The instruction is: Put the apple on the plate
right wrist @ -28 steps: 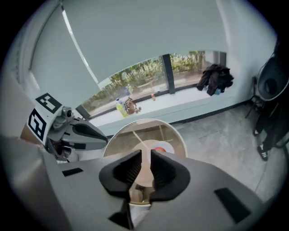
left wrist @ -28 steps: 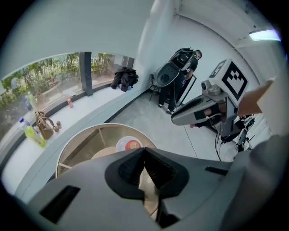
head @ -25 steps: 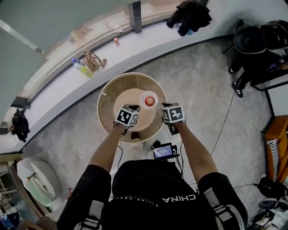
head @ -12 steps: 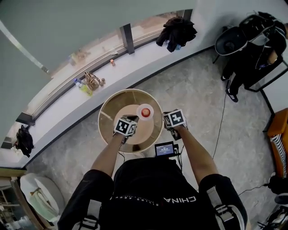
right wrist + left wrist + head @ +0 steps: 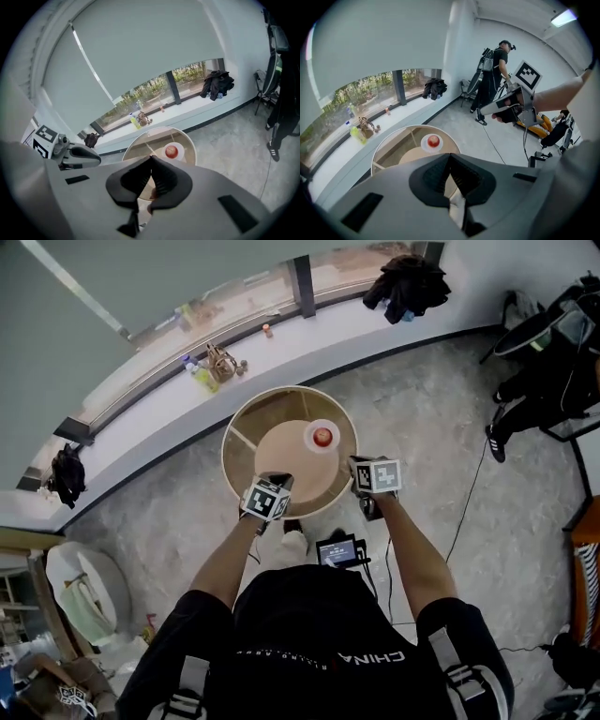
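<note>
Apple (image 5: pixel 322 435) observed seated on white plate (image 5: pixel 309 442) on round table (image 5: pixel 272 451). Left gripper (image 5: pixel 276 480) and right gripper (image 5: pixel 357 465) held short of plate, jaws closed together.

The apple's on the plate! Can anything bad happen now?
1. The plate with the apple sits near the round table's rim; a bump from the shut left claw or right claw might push it off.
2. The apple lies loose and could roll if jolted.
3. A cable crosses the floor beside the person, who might trip on it.
</note>
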{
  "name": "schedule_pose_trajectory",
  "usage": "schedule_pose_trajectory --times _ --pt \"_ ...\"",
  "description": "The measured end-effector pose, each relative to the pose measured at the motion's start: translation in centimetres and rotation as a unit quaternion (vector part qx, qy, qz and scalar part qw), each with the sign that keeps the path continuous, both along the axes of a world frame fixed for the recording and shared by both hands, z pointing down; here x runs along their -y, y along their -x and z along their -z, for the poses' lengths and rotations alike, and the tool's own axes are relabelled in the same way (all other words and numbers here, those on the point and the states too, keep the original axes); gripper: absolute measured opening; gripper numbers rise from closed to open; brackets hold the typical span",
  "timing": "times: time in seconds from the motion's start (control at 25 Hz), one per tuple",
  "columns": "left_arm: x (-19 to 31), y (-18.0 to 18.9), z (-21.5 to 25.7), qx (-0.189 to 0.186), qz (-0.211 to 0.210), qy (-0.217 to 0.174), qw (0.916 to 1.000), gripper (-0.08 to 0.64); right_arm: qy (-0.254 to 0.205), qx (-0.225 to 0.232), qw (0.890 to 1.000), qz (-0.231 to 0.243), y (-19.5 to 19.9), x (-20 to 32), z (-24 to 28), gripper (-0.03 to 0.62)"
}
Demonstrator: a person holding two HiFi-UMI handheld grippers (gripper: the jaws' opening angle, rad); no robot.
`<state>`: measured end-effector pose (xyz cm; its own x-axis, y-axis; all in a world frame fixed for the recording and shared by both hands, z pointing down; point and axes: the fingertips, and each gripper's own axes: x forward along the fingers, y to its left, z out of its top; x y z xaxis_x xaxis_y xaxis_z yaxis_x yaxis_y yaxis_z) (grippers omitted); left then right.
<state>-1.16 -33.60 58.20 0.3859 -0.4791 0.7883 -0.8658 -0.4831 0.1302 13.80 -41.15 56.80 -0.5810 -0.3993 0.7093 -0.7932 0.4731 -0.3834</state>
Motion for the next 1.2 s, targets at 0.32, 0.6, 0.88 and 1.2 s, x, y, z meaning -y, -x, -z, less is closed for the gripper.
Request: schedule_pose_trajectory --times 0.32,0.6,0.88,1.2 --pt "-7.1 3.2 -0.8 -0.003 0.020 -0.001 0.9998 0.018 -0.003 0.029 0.999 0.028 2.8 -6.8 -0.4 0.029" --pt "-14.6 4.9 1.0 -0.032 -0.005 -0.040 0.9987 0.017 -0.038 -0.024 0.999 -0.002 5.1 -14.7 0.7 0.028" --pt "-25.1 10.3 0.4 -0.078 0.007 -0.063 0.9949 0.017 -0.043 -0.046 0.998 -0.019 10.8 -28.4 -0.3 0.028" --pt "-31.9 9.8 -1.9 -0.078 0.007 -0.043 0.9960 0.018 -0.045 -0.078 0.996 -0.020 9.1 -35.3 0.0 0.028"
